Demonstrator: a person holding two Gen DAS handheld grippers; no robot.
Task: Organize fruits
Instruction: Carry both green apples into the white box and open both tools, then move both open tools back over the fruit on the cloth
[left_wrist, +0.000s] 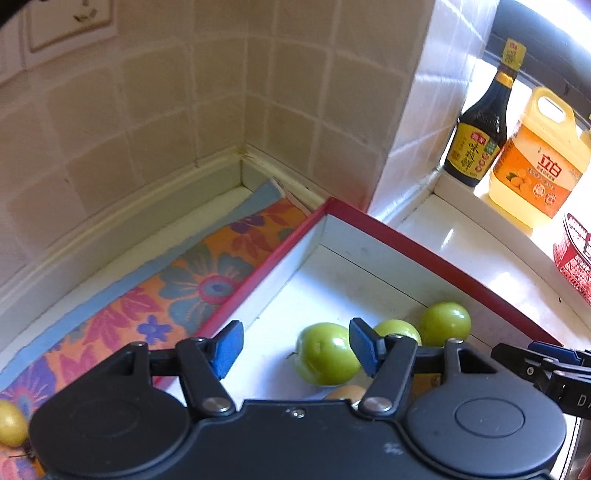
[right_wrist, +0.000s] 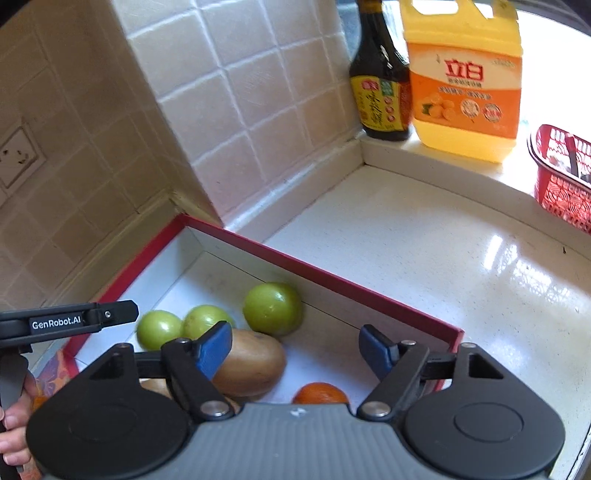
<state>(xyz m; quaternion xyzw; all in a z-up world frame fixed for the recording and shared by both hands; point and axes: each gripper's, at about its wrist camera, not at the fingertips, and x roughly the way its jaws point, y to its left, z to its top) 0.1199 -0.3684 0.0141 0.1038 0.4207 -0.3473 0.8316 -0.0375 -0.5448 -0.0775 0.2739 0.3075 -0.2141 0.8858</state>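
Note:
A red-rimmed white box (left_wrist: 424, 254) (right_wrist: 332, 277) lies on the counter. In it are three green fruits (left_wrist: 327, 352) (right_wrist: 273, 308), a brown kiwi (right_wrist: 251, 363) and an orange fruit (right_wrist: 319, 393). My left gripper (left_wrist: 295, 349) is open and empty over the box's left part, just left of the green fruits. My right gripper (right_wrist: 295, 350) is open and empty above the kiwi and orange fruit. A yellow fruit (left_wrist: 11, 422) lies on the flowered cloth (left_wrist: 184, 288) left of the box.
A dark sauce bottle (left_wrist: 480, 129) (right_wrist: 380, 85) and a yellow detergent jug (left_wrist: 535, 162) (right_wrist: 465, 81) stand on the ledge. A red basket (right_wrist: 561, 181) sits at the right. Tiled walls close the corner behind the box. White counter (right_wrist: 424, 258) extends right.

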